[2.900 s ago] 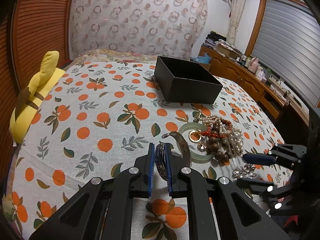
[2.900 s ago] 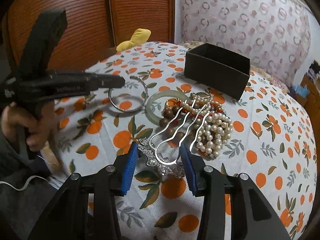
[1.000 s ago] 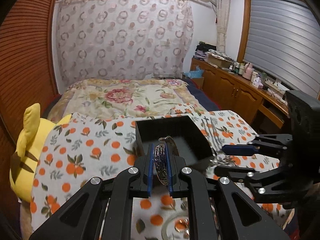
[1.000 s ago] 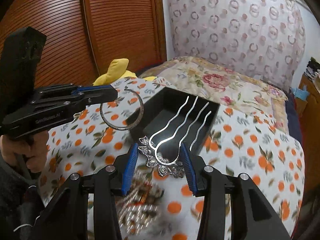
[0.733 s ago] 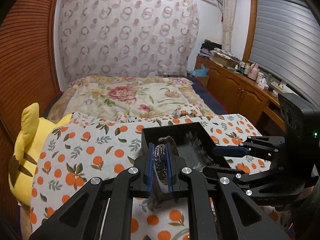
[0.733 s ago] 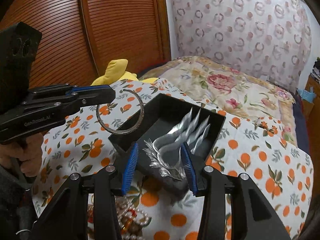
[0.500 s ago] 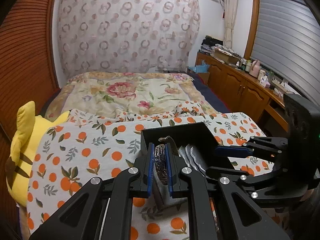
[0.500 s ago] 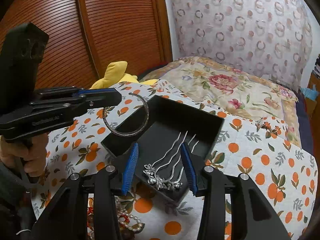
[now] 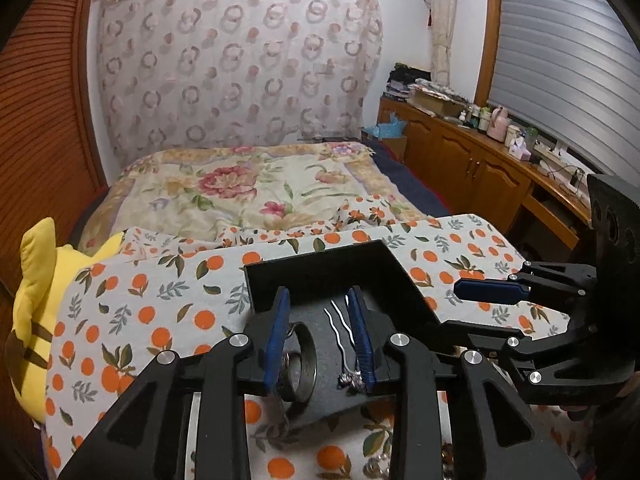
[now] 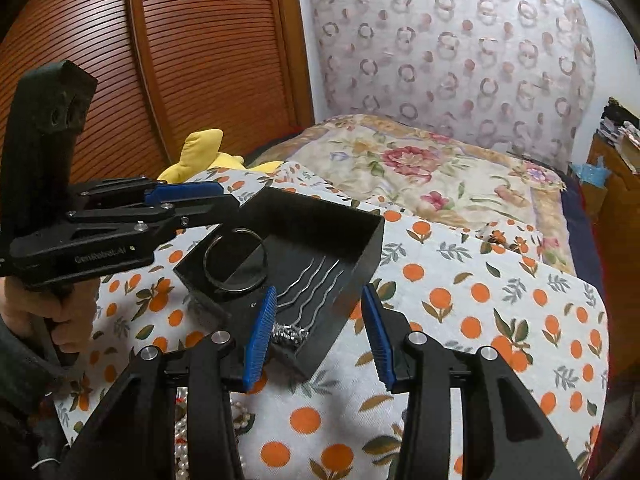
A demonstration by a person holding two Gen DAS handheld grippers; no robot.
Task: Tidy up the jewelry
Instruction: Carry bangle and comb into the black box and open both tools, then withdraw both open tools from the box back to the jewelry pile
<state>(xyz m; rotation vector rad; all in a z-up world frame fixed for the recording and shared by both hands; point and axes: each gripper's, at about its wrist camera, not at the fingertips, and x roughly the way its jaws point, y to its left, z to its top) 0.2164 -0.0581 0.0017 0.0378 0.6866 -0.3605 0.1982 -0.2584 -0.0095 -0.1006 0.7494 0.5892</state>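
Observation:
A black open box (image 9: 320, 276) sits on the orange-print cloth. My left gripper (image 9: 318, 340) hovers over its near part with its jaws opening. The silver bangle (image 9: 300, 364) has slipped free and rests in the box just below the left pad. A wavy silver hairpin (image 9: 340, 332) lies on the box floor beside it. In the right wrist view my right gripper (image 10: 320, 340) stands open over the box's (image 10: 352, 240) near corner, nothing between its pads. The hairpin (image 10: 308, 284) and bangle (image 10: 236, 260) lie inside, under the left gripper (image 10: 216, 200).
A yellow plush toy (image 9: 36, 300) lies at the cloth's left edge. A heap of pearls and beads (image 10: 192, 432) sits near the front edge. A floral quilt (image 9: 248, 188) lies beyond the box, with wooden cabinets (image 9: 472, 168) to the right. A hand (image 10: 52, 312) holds the left gripper.
Both grippers carried their pieces from the cloth to over the box. The right let the hairpin fall in. The left jaws have just parted and the bangle dropped into the box.

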